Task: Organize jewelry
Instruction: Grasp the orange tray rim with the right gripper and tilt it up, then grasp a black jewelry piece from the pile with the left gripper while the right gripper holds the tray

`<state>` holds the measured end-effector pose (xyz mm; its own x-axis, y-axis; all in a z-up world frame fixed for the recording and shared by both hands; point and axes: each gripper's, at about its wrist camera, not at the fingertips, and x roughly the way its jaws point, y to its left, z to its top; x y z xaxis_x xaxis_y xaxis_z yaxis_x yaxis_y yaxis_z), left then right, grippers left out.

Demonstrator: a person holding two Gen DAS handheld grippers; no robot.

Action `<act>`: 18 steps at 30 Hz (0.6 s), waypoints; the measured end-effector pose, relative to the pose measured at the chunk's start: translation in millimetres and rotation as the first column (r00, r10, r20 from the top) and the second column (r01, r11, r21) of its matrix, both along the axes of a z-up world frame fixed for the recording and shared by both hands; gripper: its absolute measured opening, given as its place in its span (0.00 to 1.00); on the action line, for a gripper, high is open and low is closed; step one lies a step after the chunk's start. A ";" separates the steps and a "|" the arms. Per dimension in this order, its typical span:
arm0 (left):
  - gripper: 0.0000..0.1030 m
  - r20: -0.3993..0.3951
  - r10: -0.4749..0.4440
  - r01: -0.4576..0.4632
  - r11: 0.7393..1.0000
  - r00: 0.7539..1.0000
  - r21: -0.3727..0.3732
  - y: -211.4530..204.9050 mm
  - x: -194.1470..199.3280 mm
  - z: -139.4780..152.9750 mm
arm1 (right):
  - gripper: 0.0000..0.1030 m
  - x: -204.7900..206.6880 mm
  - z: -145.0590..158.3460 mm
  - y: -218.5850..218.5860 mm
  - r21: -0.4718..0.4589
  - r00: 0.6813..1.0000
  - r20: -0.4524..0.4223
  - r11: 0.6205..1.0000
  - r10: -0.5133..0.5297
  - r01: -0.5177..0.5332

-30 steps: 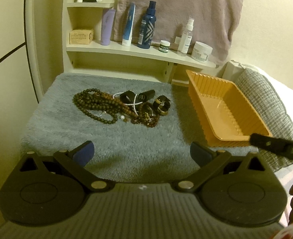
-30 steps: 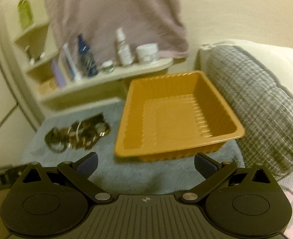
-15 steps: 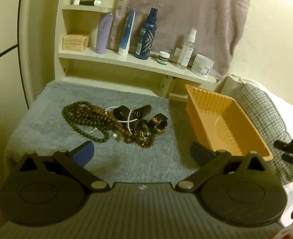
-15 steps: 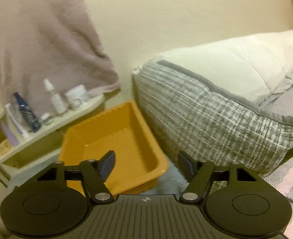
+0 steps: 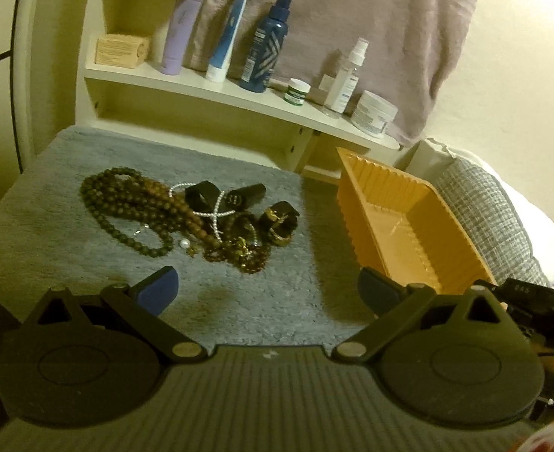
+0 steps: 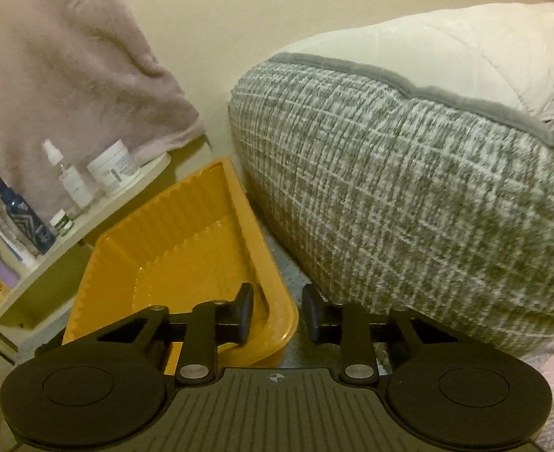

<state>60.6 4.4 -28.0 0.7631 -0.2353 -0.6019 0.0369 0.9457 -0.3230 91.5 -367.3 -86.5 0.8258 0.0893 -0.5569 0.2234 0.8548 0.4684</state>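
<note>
The jewelry [image 5: 190, 214] lies in a tangled heap on the grey mat [image 5: 51, 203], left of the orange tray [image 5: 401, 226], which looks empty. The left tongs [image 5: 267, 288] hang near the heap, jaws spread wide, holding nothing. The right tongs [image 6: 277, 314] sit at the tray's [image 6: 186, 263] near right corner, jaws narrowed but still apart, one finger inside the rim and one outside.

A good first pick is probably a piece at the heap's edge, such as the dark ring [image 5: 279, 222], lifted slowly so looped strands do not drag along.

How the beads interlock is hard to make out. The tray's near wall is hidden behind the tongs. The right view does not show the heap.
</note>
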 end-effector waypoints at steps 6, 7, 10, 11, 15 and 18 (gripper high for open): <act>0.97 -0.016 -0.011 0.011 1.000 1.000 -0.005 -4.3 2.5 -5.2 | 0.16 5.6 -5.0 -0.7 0.052 1.000 0.004 0.999 0.002 -0.002; 0.97 -0.017 -0.011 0.011 1.000 1.000 -0.003 -4.3 2.8 -5.5 | 0.12 6.0 -4.6 -0.4 0.056 1.000 0.006 0.998 0.001 -0.001; 0.97 -0.018 -0.009 0.009 1.000 1.000 0.002 -3.8 3.4 -5.9 | 0.10 6.2 -2.0 1.2 0.057 1.000 0.017 0.998 0.000 -0.001; 0.97 -0.020 -0.009 0.009 1.000 1.000 0.003 -3.2 3.6 -6.4 | 0.10 7.3 -0.1 2.3 0.053 1.000 0.018 0.999 0.001 -0.001; 0.97 -0.022 -0.006 0.007 1.000 1.000 0.022 -0.8 5.2 -8.0 | 0.09 9.6 10.2 7.4 -0.001 1.000 0.029 1.000 0.011 -0.011; 0.92 -0.022 -0.006 0.008 0.998 1.000 0.061 0.8 9.0 -9.8 | 0.09 10.7 20.6 14.8 -0.075 0.999 0.044 0.997 0.030 -0.026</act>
<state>69.5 5.2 -37.7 0.7483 -0.2030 -0.6315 0.0372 0.9634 -0.2656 102.2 -352.5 -65.9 0.8479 0.0725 -0.5252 0.1790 0.8933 0.4123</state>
